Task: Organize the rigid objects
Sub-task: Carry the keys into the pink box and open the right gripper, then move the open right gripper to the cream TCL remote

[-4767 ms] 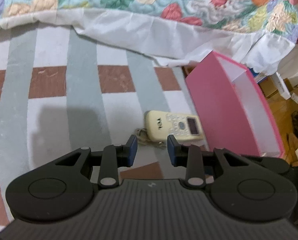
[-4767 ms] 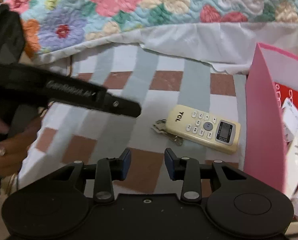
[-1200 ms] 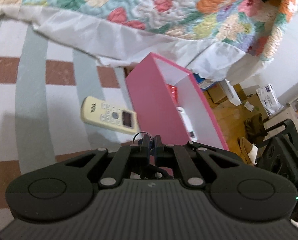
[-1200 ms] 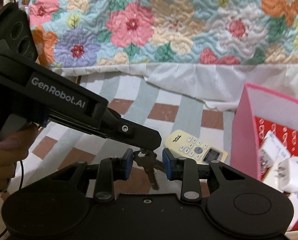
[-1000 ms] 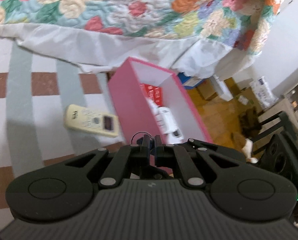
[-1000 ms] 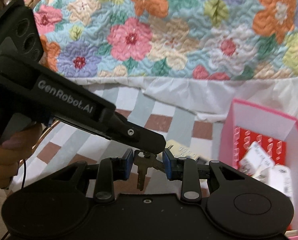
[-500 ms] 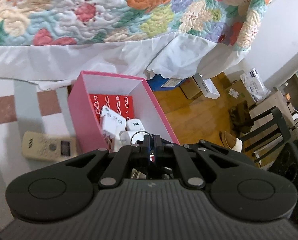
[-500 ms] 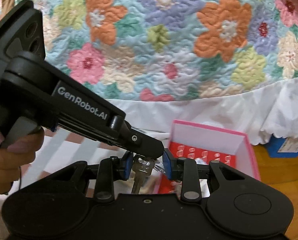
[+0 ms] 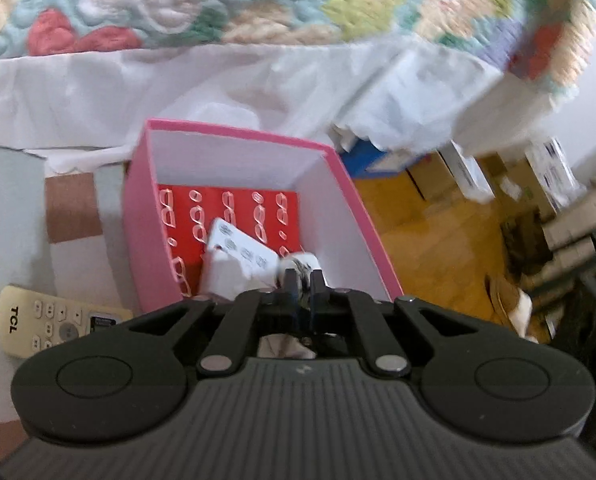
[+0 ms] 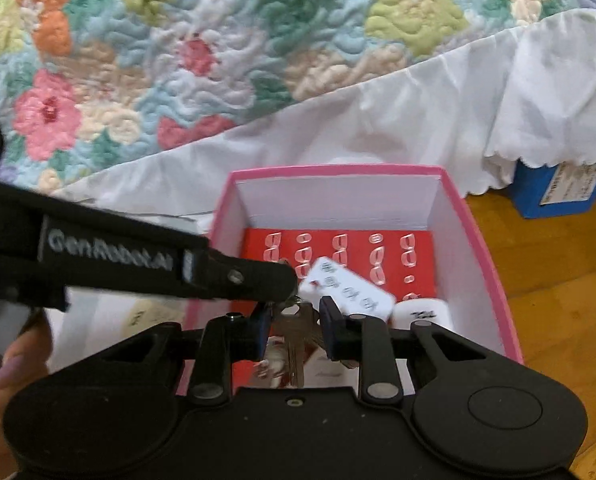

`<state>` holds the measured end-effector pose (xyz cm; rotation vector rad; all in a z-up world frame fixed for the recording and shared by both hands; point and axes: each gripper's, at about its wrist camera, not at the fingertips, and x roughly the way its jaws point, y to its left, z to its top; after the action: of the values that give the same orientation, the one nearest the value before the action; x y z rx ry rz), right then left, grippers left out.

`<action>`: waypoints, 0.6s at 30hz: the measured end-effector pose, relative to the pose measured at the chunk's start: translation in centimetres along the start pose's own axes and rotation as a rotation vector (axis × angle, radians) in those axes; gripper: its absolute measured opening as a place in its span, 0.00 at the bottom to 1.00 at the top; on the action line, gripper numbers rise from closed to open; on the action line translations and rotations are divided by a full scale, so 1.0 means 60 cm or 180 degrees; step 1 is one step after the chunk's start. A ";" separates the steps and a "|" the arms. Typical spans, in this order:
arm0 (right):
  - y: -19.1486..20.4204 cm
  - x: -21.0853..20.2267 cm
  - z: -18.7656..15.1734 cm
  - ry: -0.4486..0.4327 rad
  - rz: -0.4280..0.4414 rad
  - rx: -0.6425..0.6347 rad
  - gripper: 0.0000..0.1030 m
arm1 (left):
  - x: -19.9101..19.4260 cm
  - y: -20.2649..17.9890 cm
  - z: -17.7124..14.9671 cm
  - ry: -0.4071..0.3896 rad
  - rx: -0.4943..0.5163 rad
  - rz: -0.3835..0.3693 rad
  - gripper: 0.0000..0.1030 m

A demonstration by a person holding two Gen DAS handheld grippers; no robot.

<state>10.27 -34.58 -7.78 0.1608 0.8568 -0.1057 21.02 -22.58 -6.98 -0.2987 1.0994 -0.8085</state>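
Observation:
My left gripper (image 9: 305, 290) is shut on the ring of a bunch of keys (image 10: 294, 344) and holds it over the open pink box (image 9: 234, 138). In the right wrist view the left gripper (image 10: 286, 284) reaches in from the left and the keys hang from its tip, between the fingers of my right gripper (image 10: 296, 330), which is open and does not touch them. The box (image 10: 473, 216) holds white chargers (image 10: 347, 290) on a red card. A cream TCL remote (image 9: 54, 322) lies on the striped mat left of the box.
A flowered quilt (image 10: 218, 40) with a white bed skirt (image 9: 178, 88) hangs behind the box. Wooden floor (image 9: 437, 232) with cardboard boxes lies to the right, and a blue box (image 10: 561, 188) sits under the skirt.
My left gripper closed on the keys beside the remote, lifted them and carried them right until they hang over the pink box. My right gripper followed, staying open.

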 end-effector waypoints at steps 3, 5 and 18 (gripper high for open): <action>-0.009 0.009 0.005 -0.0049 -0.0180 -0.0048 0.29 | -0.003 0.003 0.007 -0.0091 0.0010 0.0054 0.16; -0.019 0.013 0.010 -0.0139 -0.0199 0.0005 0.29 | -0.011 0.008 0.011 -0.0138 0.0008 0.0093 0.30; -0.023 -0.032 0.024 -0.0163 -0.0043 0.0444 0.33 | -0.107 0.060 0.007 -0.0142 0.0072 0.0493 0.39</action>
<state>9.87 -36.17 -5.52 0.2819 0.7996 -0.1816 21.59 -15.62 -4.60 -0.2089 1.0572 -0.6731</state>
